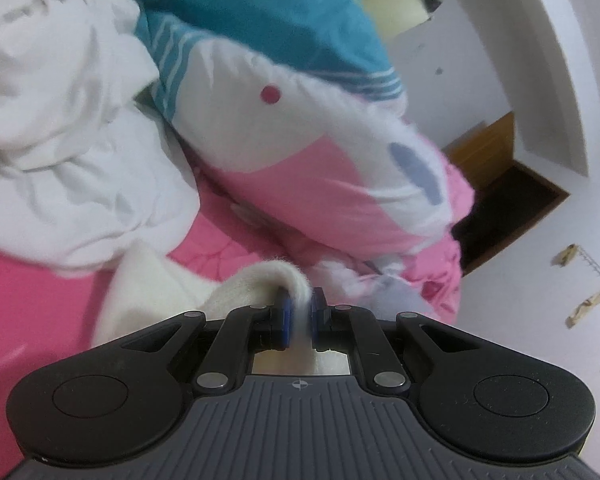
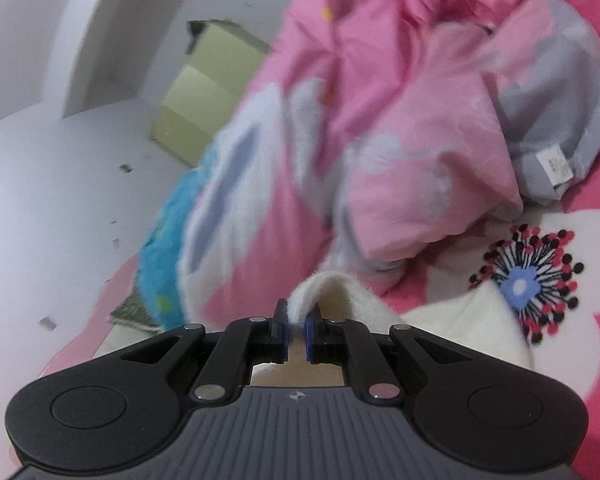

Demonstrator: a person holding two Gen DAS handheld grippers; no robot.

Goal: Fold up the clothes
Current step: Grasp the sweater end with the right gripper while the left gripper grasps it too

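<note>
Cream, fuzzy fabric is pinched in both grippers: the left gripper (image 1: 300, 312) has its blue-padded fingers (image 1: 286, 314) drawn narrow on a fold of the cream garment (image 1: 156, 292), and the right gripper (image 2: 296, 322) grips another fold of the same garment (image 2: 452, 320) the same way. In each view the cloth humps up just ahead of the fingertips and passes down between them, showing again in the gap behind.

From the left gripper the garment trails off to the left of the fingers over the pink bedsheet (image 1: 28, 300). Ahead of those fingers lies a plush blanket (image 1: 300, 128) in white, pink and teal with coloured dots, and to the upper left a rumpled white cloth (image 1: 60, 100).

From the right gripper the garment spreads to the right of the fingers across a bedsheet (image 2: 580, 360) printed with a large flower (image 2: 528, 284). Ahead of the fingers sits a crumpled pink quilt (image 2: 400, 100) with a grey lining and a sewn label. Both views are blurred.
</note>
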